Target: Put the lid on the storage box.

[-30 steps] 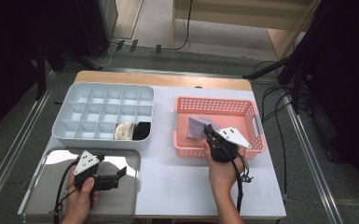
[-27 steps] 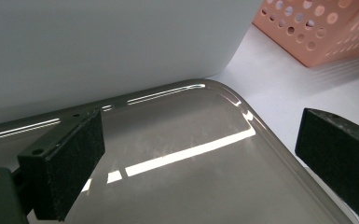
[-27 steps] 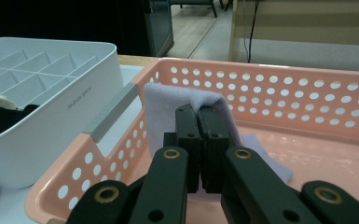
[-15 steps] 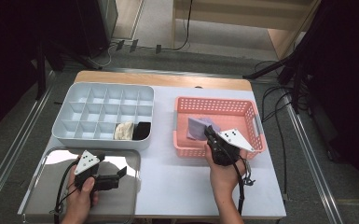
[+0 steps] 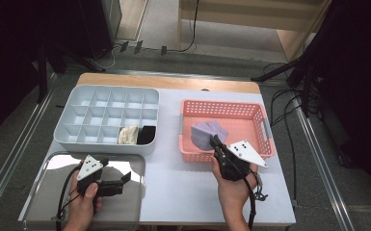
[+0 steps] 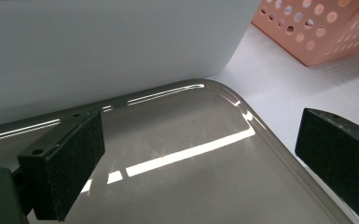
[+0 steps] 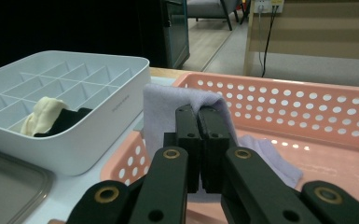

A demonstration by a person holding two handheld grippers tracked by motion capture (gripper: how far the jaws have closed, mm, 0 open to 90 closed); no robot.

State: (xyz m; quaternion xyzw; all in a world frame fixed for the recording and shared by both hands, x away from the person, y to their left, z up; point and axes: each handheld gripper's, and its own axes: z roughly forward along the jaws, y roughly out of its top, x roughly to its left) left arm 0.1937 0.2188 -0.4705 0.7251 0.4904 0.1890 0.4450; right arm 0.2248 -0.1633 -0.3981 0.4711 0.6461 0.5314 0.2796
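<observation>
1. My right gripper [image 7: 199, 114] pinches the soft lavender cloth [image 7: 168, 109] over the pink perforated plastic basket [image 7: 317, 121], ready to carry it out.
2. My left gripper [image 6: 196, 154], jaws spread and empty, waits over the shiny metal tray [image 6: 191, 186], out of the way.

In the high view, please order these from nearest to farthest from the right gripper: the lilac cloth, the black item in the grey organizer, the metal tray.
1. Lilac cloth: clamped in the right gripper, inside the pink basket.
2. Black item: to the left, in the organizer's front row.
3. Metal tray: farthest left, under the left gripper.
</observation>
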